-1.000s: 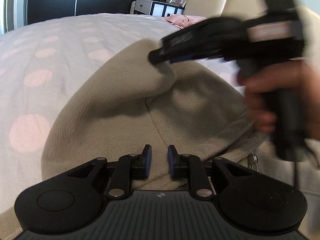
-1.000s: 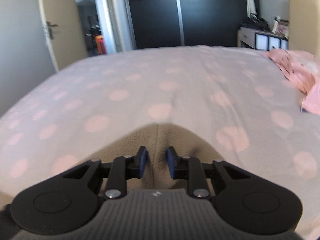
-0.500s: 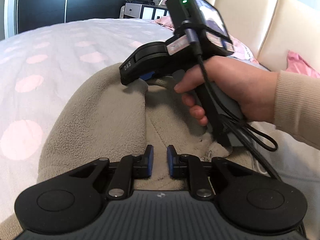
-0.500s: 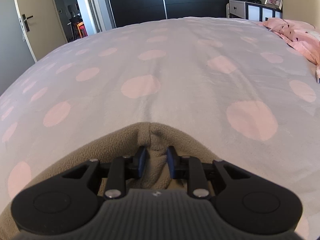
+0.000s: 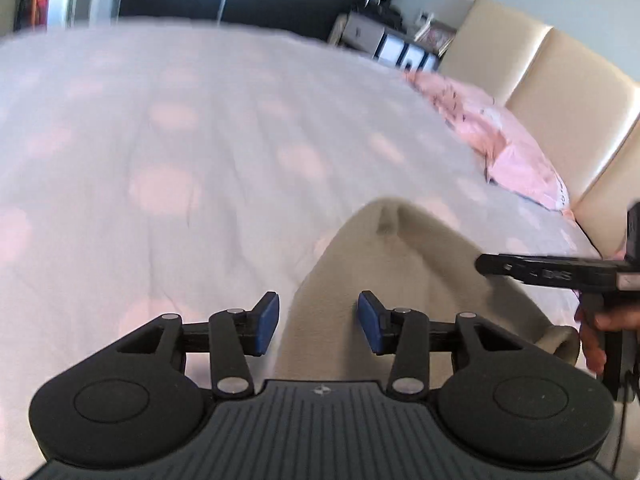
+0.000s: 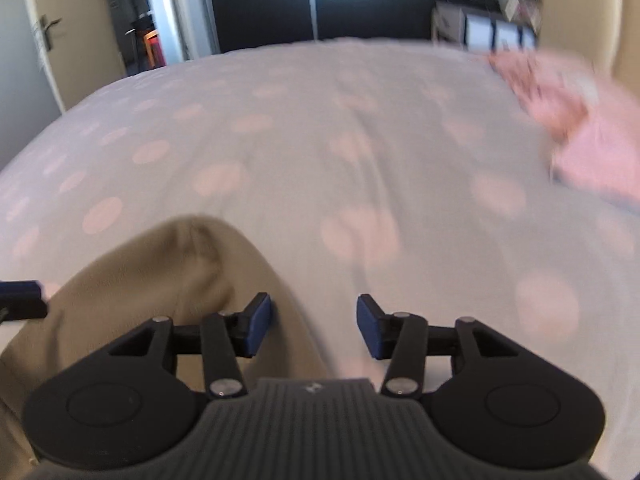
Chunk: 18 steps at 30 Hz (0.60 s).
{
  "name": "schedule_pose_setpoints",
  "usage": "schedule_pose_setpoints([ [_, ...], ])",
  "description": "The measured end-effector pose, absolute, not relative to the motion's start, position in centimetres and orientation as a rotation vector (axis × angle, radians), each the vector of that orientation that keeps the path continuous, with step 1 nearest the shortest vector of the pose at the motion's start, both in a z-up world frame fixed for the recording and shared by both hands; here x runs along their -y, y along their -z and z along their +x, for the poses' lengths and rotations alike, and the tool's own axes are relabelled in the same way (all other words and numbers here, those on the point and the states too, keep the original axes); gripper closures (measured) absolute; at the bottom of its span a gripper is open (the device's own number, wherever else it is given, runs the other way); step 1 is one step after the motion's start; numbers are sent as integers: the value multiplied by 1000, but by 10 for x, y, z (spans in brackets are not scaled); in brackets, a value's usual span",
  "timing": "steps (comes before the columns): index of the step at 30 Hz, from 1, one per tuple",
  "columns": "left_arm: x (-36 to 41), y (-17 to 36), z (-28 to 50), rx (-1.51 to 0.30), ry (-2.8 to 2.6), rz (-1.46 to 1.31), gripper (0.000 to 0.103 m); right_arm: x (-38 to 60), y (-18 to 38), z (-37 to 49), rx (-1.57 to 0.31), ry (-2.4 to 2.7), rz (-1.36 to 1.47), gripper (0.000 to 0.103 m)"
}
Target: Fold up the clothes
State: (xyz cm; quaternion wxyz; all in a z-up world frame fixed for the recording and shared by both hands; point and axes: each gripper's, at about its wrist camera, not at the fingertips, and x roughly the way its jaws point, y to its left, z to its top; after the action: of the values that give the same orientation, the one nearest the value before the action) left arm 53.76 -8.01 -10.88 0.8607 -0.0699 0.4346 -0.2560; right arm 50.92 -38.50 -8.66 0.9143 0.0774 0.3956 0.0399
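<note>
A beige fleece garment lies folded on the white bedspread with pink dots. In the left wrist view my left gripper hovers over the garment's left edge, its jaws opening, nothing pressed between the blue pads. The right gripper's body shows at the right edge, held by a hand. In the right wrist view my right gripper hangs over the garment's right edge, jaws opening and free of the cloth. A tip of the left gripper pokes in at the far left.
A pink pillow lies by the cream padded headboard on the right. Dark wardrobe doors and a low shelf unit stand beyond the bed. A doorway opens at the back left.
Both grippers let go of the fleece and their jaws spread apart. The left one drew off to the left and the right one to the right, leaving the garment lying on the bed.
</note>
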Motion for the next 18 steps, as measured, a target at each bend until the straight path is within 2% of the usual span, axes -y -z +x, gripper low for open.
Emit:
schedule_pose_setpoints([
  [1,82,115,543,-924,549,-139,63,389,91,507,-822,-103,198,51],
  [2,84,123,548,-936,546,-120,67,390,95,506,-830,-119,216,57],
  [3,85,130,553,-949,530,-96,81,391,99,506,-836,-126,220,79],
  [6,82,144,556,-944,480,-91,88,395,111,507,-845,-112,231,88],
  [11,70,145,548,-912,492,-98,87,412,131,506,-834,-98,336,88],
  [13,76,138,553,-900,507,-56,83,410,129,506,-839,-101,332,87],
  [14,80,133,556,-894,520,-30,82,410,125,507,-837,-106,324,82],
  [15,82,126,557,-882,537,-4,78,408,118,507,-828,-116,308,71],
  [17,84,113,559,-848,565,12,67,405,104,509,-802,-141,279,67],
  [18,84,107,560,-838,570,12,58,403,97,510,-779,-163,267,62],
])
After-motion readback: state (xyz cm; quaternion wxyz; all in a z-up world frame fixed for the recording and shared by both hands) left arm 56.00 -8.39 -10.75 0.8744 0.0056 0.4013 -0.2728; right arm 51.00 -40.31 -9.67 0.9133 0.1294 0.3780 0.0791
